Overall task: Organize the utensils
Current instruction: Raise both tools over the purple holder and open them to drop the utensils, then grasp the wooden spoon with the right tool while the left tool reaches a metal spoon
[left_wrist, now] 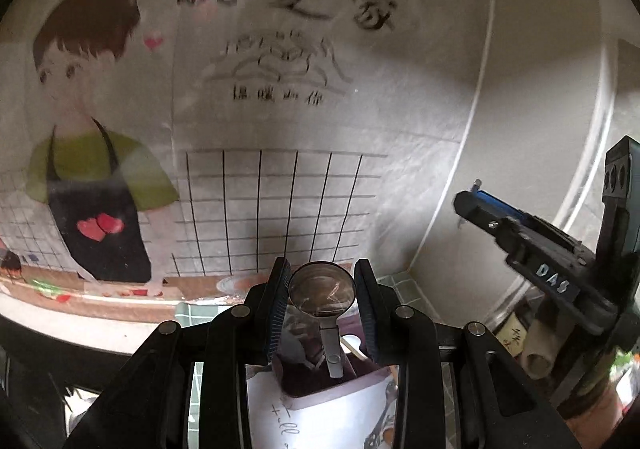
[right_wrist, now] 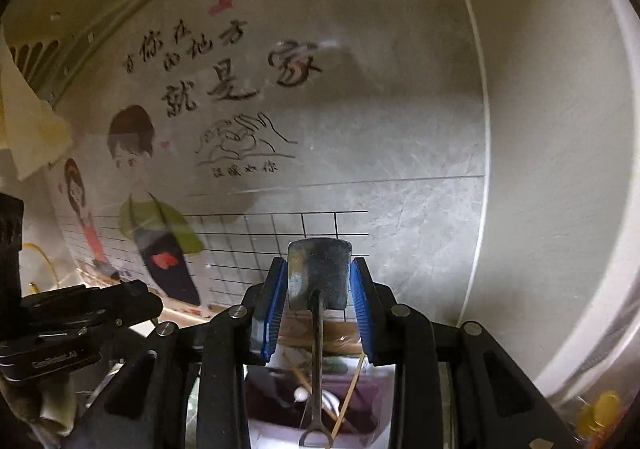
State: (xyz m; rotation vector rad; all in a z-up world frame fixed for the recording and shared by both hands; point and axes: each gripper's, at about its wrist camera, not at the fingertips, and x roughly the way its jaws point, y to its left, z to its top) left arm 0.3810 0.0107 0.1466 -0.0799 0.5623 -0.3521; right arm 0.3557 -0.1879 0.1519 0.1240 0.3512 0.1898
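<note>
Left hand-held gripper (left_wrist: 322,295): you've got round-bowled steel ladle (left_wrist: 322,289) clamped by bowl, handle dangling toward purple utensil box (left_wrist: 304,385) on desk. Polished metal, stiff, fairly light, slick; rim pinch can slip, neck safer.

Right hand-held gripper (right_wrist: 319,289): squeezing flat steel spatula (right_wrist: 319,273) by blade edges, handle hanging over same box. Rigid, not fragile, but swings; grab nearer handle.
</note>
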